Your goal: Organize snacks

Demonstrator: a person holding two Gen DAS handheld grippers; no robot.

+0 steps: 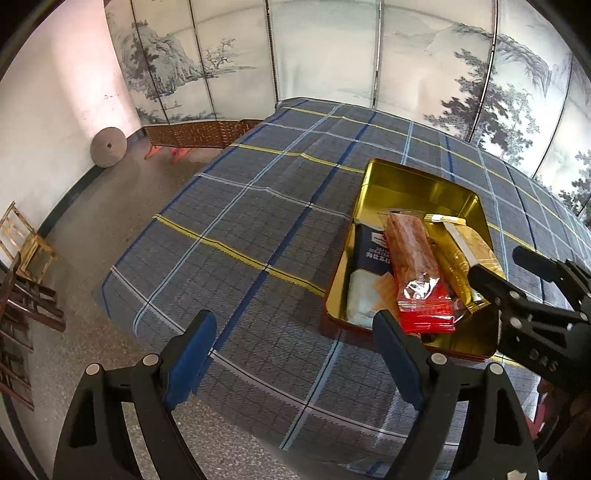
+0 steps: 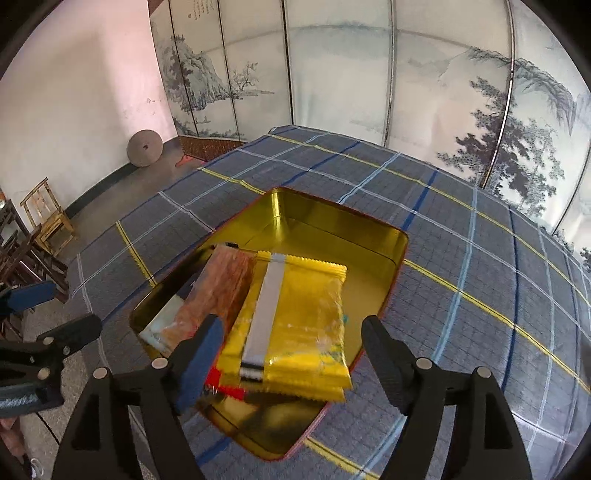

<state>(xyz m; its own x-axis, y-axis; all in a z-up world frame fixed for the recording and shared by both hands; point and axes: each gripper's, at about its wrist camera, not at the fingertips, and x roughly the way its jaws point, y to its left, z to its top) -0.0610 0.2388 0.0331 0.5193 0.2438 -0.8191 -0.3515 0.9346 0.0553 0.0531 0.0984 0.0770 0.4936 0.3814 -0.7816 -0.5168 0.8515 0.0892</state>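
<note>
Right gripper [image 2: 291, 354] wide open over gold tin [image 2: 332, 221], hovering above yellow snack packet [image 2: 299, 314] lying inside, orange packet [image 2: 221, 284] alongside.

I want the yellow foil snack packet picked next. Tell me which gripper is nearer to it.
Right. The right gripper hangs open directly over the yellow foil snack packet in the gold tin; the left gripper sits off the tin's side, above the plaid cloth.

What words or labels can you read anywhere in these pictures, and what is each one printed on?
"DAS": raised letters on the black body of the right gripper, seen from the left wrist.
Dark blue packet in the gold tin: white print, some of it Chinese characters, too small to read.
Folding screen: columns of calligraphy at its top, too small to read.
Yellow packet and red packet: no readable text.
</note>
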